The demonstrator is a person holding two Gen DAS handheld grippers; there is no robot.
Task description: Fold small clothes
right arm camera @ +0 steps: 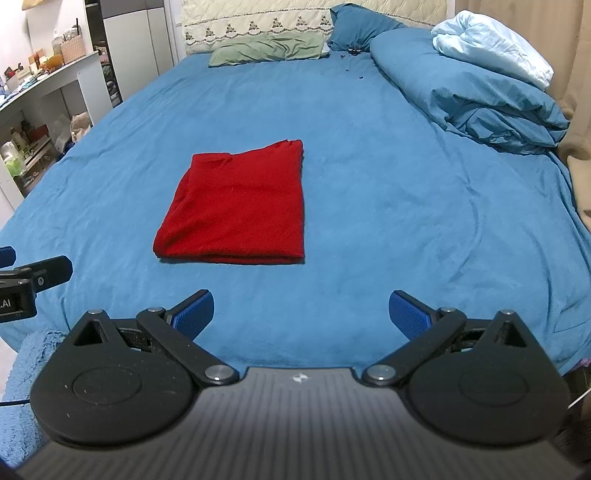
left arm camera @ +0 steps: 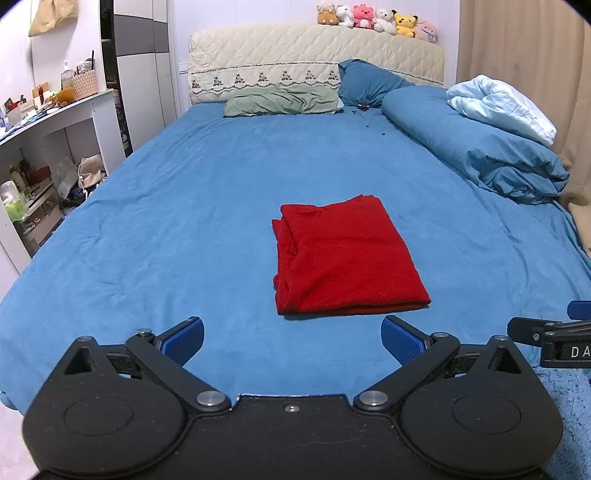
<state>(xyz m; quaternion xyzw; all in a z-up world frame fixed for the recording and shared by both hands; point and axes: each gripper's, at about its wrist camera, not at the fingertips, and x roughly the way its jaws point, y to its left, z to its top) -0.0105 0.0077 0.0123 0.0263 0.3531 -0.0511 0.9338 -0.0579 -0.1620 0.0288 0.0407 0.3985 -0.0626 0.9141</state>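
Cloth [left arm camera: 347, 258]: red, folded into a flat, roughly square stack, lying on the bed near the middle of its near half; layered edges showing along the left side, a smooth fold along the near side (in the right wrist view [right arm camera: 240, 210] sitting left of centre).
Contact: none; cloth apart from both tongs.
Bed [left arm camera: 184, 221]: covered by a blue sheet with light wrinkles; a few small dark specks up near the pillows.
Left tongs [left arm camera: 291, 341]: spread wide apart, nothing between the blue pads [left arm camera: 184, 339], hovering over the near edge of the bed, just short of the cloth's near side.
Right tongs [right arm camera: 301, 314]: likewise spread wide, holding nothing, over the near edge of the bed, to the right of the cloth; seen from the left wrist view only as a black link and a blue tip at the right border [left arm camera: 550, 336].
Pillows: a green one [left arm camera: 280, 101] flat against the headboard, a blue one [left arm camera: 365, 85] propped beside it.
Duvet [left arm camera: 472, 147]: blue, bunched along the right side of the bed, a pale blue bundle [left arm camera: 502, 107] on top.
Headboard [left arm camera: 314, 55]: cream, quilted, with a row of plush toys [left arm camera: 373, 20] along its top.
Shelf [left arm camera: 48, 155]: white, left of the bed, crowded with bottles and boxes (too small to tell apart).
Curtain [left arm camera: 517, 40]: beige, at far right.
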